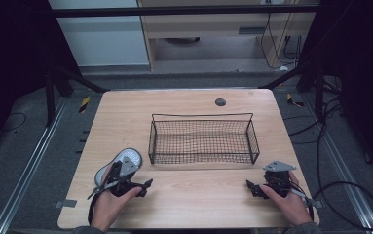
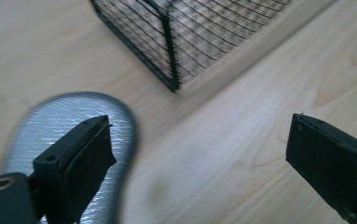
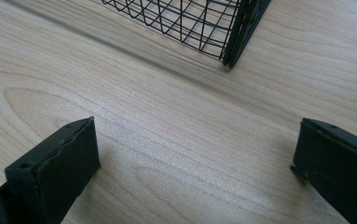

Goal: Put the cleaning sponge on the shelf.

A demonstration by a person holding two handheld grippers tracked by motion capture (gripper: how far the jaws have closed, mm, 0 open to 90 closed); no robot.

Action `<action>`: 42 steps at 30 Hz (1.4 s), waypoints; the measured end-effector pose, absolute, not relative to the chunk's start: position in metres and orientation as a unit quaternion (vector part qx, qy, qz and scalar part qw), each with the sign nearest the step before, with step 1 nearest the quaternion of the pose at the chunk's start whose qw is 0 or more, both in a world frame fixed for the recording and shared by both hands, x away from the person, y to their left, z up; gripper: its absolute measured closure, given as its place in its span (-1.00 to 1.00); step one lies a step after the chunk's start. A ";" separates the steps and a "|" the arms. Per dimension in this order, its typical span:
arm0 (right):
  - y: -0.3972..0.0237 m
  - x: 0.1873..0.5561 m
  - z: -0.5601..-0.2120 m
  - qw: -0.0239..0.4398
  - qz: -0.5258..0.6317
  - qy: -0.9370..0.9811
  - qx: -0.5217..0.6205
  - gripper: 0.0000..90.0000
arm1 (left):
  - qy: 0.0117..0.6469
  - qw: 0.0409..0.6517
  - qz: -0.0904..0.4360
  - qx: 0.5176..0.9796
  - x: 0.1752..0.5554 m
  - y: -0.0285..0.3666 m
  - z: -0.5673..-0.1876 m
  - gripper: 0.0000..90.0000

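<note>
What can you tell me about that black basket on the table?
The basket is a long box of thin black wire mesh with an open top and nothing inside. It stands upright, flat on the light wooden table, about in the middle. A straight wire rail rises above its far side. Nothing touches it: the grey insole lies just off its near left corner, and both tongs stay apart from it.

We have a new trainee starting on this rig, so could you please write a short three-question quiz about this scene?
1. True or false: the wire basket is empty.
2. Which gripper is nearer the grey insole: A) left gripper B) right gripper?
3. How do the jaws of both grippers stand?

Key: 1. True. 2. A; in the left gripper view the insole lies under one jaw. 3. Open, holding nothing, over the wooden table.
</note>
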State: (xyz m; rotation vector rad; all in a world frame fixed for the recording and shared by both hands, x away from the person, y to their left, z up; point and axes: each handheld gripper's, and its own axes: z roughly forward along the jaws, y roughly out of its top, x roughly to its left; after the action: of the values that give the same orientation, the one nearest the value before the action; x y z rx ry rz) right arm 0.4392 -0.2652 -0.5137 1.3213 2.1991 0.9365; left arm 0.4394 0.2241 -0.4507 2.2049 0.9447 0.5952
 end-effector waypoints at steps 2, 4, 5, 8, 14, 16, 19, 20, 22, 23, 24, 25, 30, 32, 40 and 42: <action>-0.266 0.440 -0.514 0.203 0.336 0.790 0.472 -0.99 | 0.359 0.321 0.230 0.846 0.441 0.226 -0.445 -0.87; -0.266 0.440 -0.514 0.202 0.336 0.791 0.470 -0.99 | 0.358 0.289 0.236 0.856 0.454 0.231 -0.424 -0.89; -0.266 0.440 -0.514 0.202 0.336 0.791 0.470 -0.99 | 0.358 0.289 0.236 0.856 0.454 0.231 -0.424 -0.90; -0.267 0.441 -0.513 0.201 0.333 0.794 0.468 -0.99 | 0.373 0.264 0.227 0.860 0.475 0.239 -0.413 -0.91; -0.267 0.446 -0.513 0.201 0.336 0.793 0.466 -0.99 | 0.400 0.227 0.203 0.865 0.491 0.254 -0.414 -0.90; -0.267 0.446 -0.514 0.201 0.336 0.793 0.467 -0.99 | 0.400 0.219 0.193 0.869 0.493 0.254 -0.417 -0.92; -0.267 0.446 -0.514 0.202 0.336 0.792 0.468 -0.99 | 0.392 0.190 0.193 0.879 0.497 0.255 -0.422 -0.88; -0.266 0.446 -0.513 0.203 0.335 0.790 0.471 -0.99 | 0.391 0.181 0.200 0.880 0.500 0.254 -0.422 -0.93; -0.266 0.447 -0.513 0.203 0.335 0.791 0.471 -0.99 | 0.388 0.181 0.191 0.883 0.501 0.254 -0.422 -0.92; -0.266 0.447 -0.513 0.203 0.335 0.791 0.470 -0.99 | 0.381 0.171 0.193 0.888 0.502 0.254 -0.422 -0.89; -0.266 0.446 -0.513 0.203 0.335 0.790 0.471 -0.99 | 0.378 0.164 0.198 0.889 0.503 0.254 -0.422 -0.89; -0.266 0.446 -0.513 0.203 0.335 0.790 0.471 -0.99 | 0.377 0.160 0.196 0.891 0.504 0.255 -0.422 -0.92; -0.266 0.446 -0.513 0.203 0.335 0.791 0.471 -0.99 | 0.375 0.149 0.177 0.898 0.507 0.259 -0.427 -0.90; -0.266 0.446 -0.513 0.203 0.335 0.791 0.470 -0.99 | 0.380 0.146 0.165 0.898 0.509 0.262 -0.431 -0.90; -0.266 0.446 -0.514 0.203 0.336 0.790 0.472 -0.99 | 0.395 0.143 0.134 0.897 0.517 0.270 -0.438 -0.90; -0.266 0.446 -0.514 0.203 0.336 0.790 0.472 -0.99 | 0.396 0.139 0.130 0.898 0.519 0.271 -0.440 -0.88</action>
State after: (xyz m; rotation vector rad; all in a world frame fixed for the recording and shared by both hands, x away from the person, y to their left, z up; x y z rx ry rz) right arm 0.4458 -0.2658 -0.5137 1.3159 2.2035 0.9365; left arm 0.5189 0.2713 -0.4401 2.5959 1.1455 0.3751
